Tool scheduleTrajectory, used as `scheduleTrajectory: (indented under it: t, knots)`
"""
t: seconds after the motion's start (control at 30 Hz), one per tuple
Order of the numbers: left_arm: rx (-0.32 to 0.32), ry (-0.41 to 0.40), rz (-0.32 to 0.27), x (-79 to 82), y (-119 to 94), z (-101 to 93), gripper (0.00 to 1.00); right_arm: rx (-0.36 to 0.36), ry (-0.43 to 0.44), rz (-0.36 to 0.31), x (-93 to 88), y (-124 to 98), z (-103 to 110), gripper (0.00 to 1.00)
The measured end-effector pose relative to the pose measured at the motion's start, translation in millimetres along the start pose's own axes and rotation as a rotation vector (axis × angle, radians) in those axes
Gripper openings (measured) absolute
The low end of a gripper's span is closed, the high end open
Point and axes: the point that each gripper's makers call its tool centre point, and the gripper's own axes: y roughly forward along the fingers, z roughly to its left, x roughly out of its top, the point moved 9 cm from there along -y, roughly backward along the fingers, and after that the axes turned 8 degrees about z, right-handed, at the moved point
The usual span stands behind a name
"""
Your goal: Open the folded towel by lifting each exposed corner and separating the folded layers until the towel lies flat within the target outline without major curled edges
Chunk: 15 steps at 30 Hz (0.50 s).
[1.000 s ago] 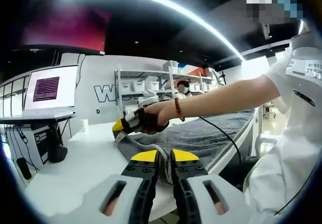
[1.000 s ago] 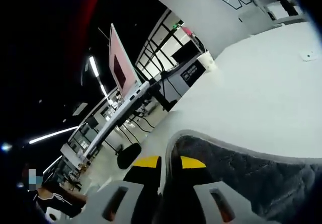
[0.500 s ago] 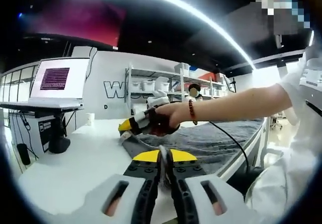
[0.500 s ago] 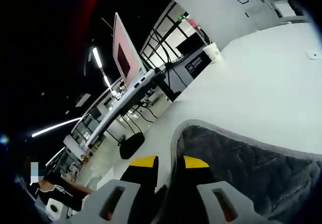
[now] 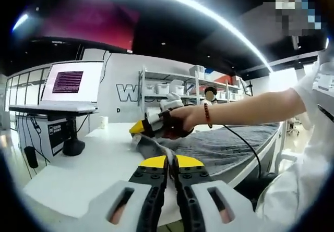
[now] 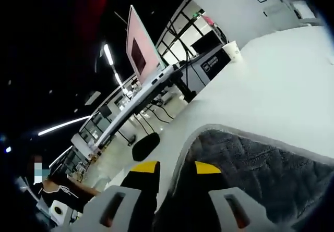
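Monitor [image 5: 70, 83] stands left on a side desk; white counter [image 5: 83, 169] under your tools. Left tool [image 5: 171, 162] pinches the grey towel [image 5: 219, 143] edge, jaws nearly closed. Right tool [image 6: 176, 168] clamps its far corner; shelving [image 5: 167, 88] behind.

My left gripper [image 5: 171, 162] has yellow-tipped black jaws on a pale grey body with two slotted openings. The right gripper [image 6: 176, 168] is built the same; a thin black cable [image 5: 244, 146] trails from it. I wear a white short-sleeved top [image 5: 305, 154] and a reddish bead bracelet [image 5: 207, 115].
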Motion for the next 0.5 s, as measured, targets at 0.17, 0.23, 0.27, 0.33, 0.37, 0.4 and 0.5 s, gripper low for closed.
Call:
scheduleTrajectory:
  t: [0.17, 0.23, 0.27, 0.33, 0.37, 0.4, 0.5]
  knots:
    - [0.015, 0.005, 0.013, -1.8, -3.4, 1.5, 0.06, 0.038, -0.017, 0.013, -1.0, 6.1, 8.0, 0.21]
    - [0.033, 0.012, 0.034, -3.5, -7.7, 3.6, 0.07, 0.051, -0.029, 0.023, -3.1, 7.6, 14.1, 0.21]
    - [0.032, 0.01, 0.036, -3.9, -8.8, 4.6, 0.07, 0.057, -0.029, 0.023, -3.4, 8.2, 15.5, 0.22]
    - [0.046, 0.005, 0.047, -5.6, -11.4, 7.8, 0.07, 0.067, -0.029, 0.022, -2.8, 9.8, 17.3, 0.25]
    - [0.048, 0.005, 0.052, -6.3, -12.0, 8.1, 0.07, 0.068, -0.03, 0.025, -2.4, 10.6, 17.6, 0.26]
    - [0.051, 0.006, 0.057, -6.9, -12.6, 8.5, 0.07, 0.069, -0.031, 0.027, -2.1, 11.3, 17.9, 0.27]
    - [0.055, -0.005, 0.069, -9.7, -15.8, 10.2, 0.07, 0.077, -0.029, 0.008, -0.2, 12.8, 18.7, 0.3]
